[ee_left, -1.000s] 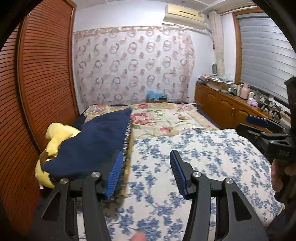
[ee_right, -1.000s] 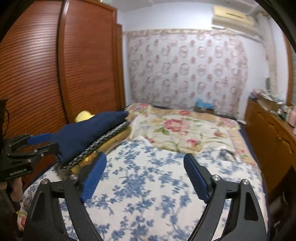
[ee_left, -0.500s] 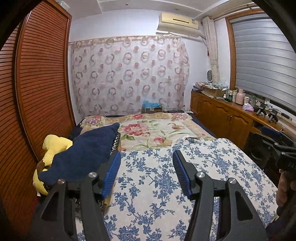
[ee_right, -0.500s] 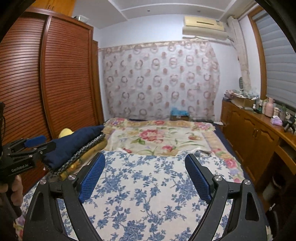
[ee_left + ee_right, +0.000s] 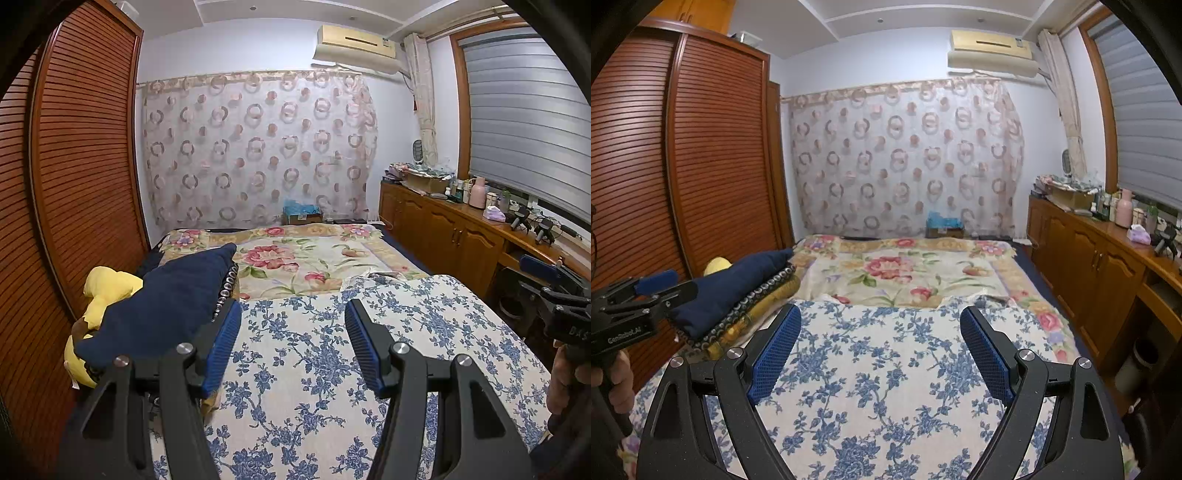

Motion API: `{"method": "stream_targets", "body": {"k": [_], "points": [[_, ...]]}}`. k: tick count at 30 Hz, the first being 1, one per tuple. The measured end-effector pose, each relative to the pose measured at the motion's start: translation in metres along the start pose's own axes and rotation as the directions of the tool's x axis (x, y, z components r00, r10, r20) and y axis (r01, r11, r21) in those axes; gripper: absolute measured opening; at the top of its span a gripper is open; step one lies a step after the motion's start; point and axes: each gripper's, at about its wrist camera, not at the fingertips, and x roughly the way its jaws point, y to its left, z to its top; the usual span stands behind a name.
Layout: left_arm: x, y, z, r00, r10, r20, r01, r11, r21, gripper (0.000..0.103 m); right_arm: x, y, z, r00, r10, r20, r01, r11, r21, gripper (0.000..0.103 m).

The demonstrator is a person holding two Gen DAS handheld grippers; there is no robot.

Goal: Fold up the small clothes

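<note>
Both grippers, left (image 5: 293, 341) and right (image 5: 881, 350), are open and hold nothing. You may snag the bedspread (image 5: 886, 387); the navy pile (image 5: 735, 284), perhaps folded clothes, could topple.

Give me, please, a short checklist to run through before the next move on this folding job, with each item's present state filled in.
1. Left gripper empty, jaws apart after just opening: ok.
2. Right gripper open and empty: ok.
3. Blue-flowered cloth lies flat as a work surface: ok.
4. Folded stack, navy piece on top, sits at the bed's left edge: ok.
5. Next small garment to fold in view: not ok, none seen.
</note>
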Motion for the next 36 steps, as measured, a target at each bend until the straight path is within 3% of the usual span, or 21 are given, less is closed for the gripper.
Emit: {"method": "stream_targets", "body": {"k": [36], "points": [[-0.0031,-0.0002,0.0001,1.000,0.000,0.004,0.000,1.000,-0.003,0.059,0.0015,-0.0034,-0.0016,1.000,-0.005,-0.002,0.005,1.000,0.007,0.090]]}}
